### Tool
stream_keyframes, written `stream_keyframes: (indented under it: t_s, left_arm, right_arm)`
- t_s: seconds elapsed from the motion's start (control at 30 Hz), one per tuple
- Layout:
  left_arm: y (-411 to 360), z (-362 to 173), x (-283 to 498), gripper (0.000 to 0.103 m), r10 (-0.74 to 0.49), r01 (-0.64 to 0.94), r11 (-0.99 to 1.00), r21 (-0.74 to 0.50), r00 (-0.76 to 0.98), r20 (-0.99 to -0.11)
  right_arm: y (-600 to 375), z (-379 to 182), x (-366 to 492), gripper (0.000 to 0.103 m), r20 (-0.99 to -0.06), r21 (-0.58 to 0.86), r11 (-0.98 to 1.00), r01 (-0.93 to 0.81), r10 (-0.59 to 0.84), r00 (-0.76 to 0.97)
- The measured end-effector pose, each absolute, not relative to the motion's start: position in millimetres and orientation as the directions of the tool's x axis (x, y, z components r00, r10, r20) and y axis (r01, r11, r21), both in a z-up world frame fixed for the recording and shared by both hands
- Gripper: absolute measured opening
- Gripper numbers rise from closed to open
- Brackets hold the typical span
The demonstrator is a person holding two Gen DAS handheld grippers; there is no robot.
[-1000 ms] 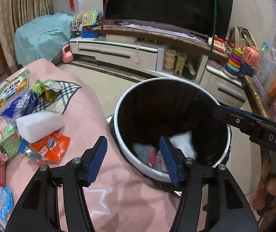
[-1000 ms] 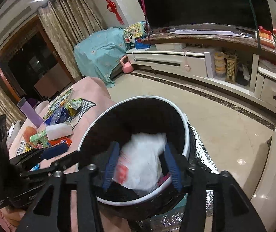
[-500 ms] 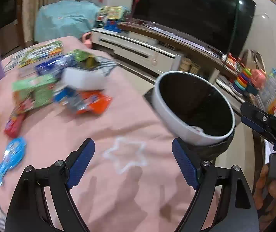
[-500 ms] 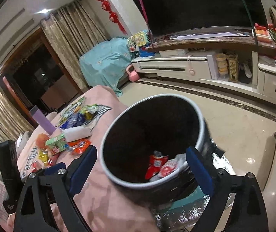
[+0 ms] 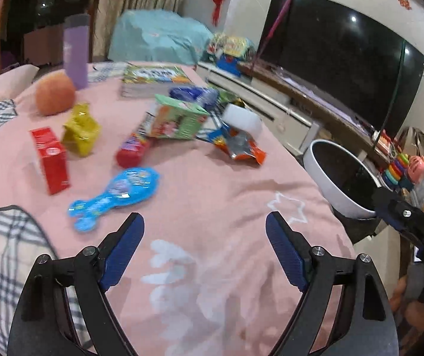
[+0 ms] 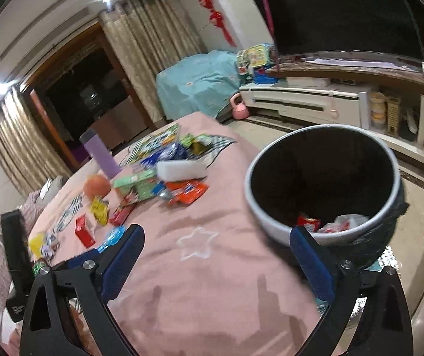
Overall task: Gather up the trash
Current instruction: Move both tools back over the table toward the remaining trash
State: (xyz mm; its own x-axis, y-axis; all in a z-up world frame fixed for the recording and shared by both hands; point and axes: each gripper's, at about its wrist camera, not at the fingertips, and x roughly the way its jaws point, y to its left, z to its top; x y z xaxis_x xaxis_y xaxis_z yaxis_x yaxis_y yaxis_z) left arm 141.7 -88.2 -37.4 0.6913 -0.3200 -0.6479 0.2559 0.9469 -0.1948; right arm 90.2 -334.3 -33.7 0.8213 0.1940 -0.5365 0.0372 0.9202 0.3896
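Note:
My left gripper point(image 5: 204, 238) is open and empty above the pink tablecloth point(image 5: 212, 207). Ahead of it lie a blue wrapper point(image 5: 117, 191), a red box point(image 5: 51, 160), a yellow packet point(image 5: 81, 130), a red tube point(image 5: 131, 149), a green carton point(image 5: 176, 117), an orange wrapper point(image 5: 238, 148) and a white block point(image 5: 241, 118). My right gripper point(image 6: 216, 252) is open and empty, low over the cloth. The white-rimmed trash bin point(image 6: 283, 231) stands to its right with wrappers point(image 6: 327, 224) inside. The bin also shows in the left wrist view point(image 5: 327, 190).
A purple bottle point(image 5: 76, 53), an orange fruit point(image 5: 54, 93) and a book point(image 5: 152, 78) sit at the far side of the table. A TV cabinet point(image 6: 316, 101) and television point(image 5: 339, 56) stand beyond the bin. Toys point(image 5: 402, 169) crowd the right.
Both grippers opened wide and drew back from the bin. The left one swung left over the table's trash. The white bag that the right one held now lies in the bin.

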Motion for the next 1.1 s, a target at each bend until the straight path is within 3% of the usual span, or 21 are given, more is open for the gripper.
stream_keyframes:
  t_s: [0.47,0.63,0.77,1.1]
  left_arm:
    - [-18.7,-52.5,124.9,0.088,-0.157,0.114,0.988,-0.108,0.713,-0.683]
    - [3.6,-51.3,133.7,0.089,-0.109,0.043,0.993,-0.114,0.73,-0.675]
    - [7.0,-53.1,144.3,0.097,-0.084,0.024,0.995,-0.097,0.719,-0.69]
    - [15.2,-52.2,187.8,0.097,-0.027,-0.04,0.996,-0.079,0.709,-0.704]
  right_arm:
    - [-265.8,-50.6,112.1,0.099,-0.568,0.334,0.94,-0.068,0.258,0.782]
    - [-257.3,-52.3,121.1,0.099,-0.577,0.327,0.942,-0.079,0.265,0.773]
    - [-252.2,-55.8,131.0,0.099,-0.589,0.336,0.938,-0.084,0.279,0.758]
    - [-245.9,-56.6,164.0,0.099,-0.619,0.307,0.948,-0.082,0.264,0.74]
